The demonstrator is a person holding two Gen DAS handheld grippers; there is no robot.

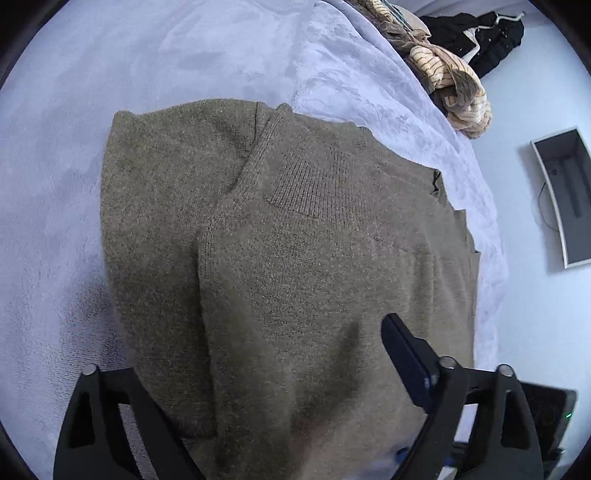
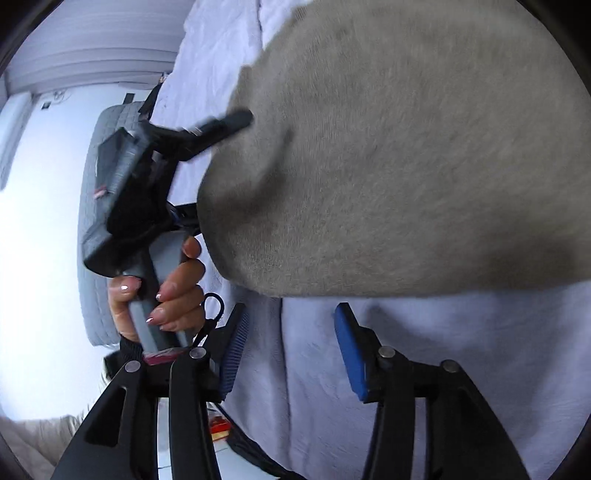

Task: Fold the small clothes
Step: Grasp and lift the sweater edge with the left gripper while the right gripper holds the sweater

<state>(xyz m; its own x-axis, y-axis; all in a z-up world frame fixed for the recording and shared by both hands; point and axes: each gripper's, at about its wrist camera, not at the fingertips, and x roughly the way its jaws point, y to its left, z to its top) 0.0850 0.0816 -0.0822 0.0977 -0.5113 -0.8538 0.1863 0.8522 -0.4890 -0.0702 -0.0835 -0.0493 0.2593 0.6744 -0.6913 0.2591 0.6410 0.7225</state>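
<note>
knitwear lying on pale plush bedding [image 1: 184, 55]: olive-brown sweater [image 1: 295, 240], already partly folded, one side panel doubled over the body with ribbed collar [image 1: 310, 184] showing near the middle. looking soft, thick and limp, likely light but floppy, probably draping and sagging wherever unsupported; fuzzy knit probably gripping pads well and not slipping, though stretching if tugged hard.

left gripper [image 1: 295, 369] pressing in at the near hem, one finger [image 1: 402, 350] showing above the cloth and the other apparently hidden beneath the fabric, so seeming to be pinching a layer of the hem; seen from the right wrist camera, the same tool [image 2: 221, 125] reaching into a lifted, bunched fold, held by a bare hand [image 2: 166, 295].

right gripper [image 2: 288, 343] hovering over bare bedding just beside the sweater edge, blue pads spread apart, grasping nothing.

judging best hold: both near corners of the hem, pinching through all layers, lifting together to keep the fold square. risking a lopsided fold if raised from one corner only.

striped garment [image 1: 454, 85] and dark clothing [image 1: 487, 33] lying at the far bed edge.
</note>
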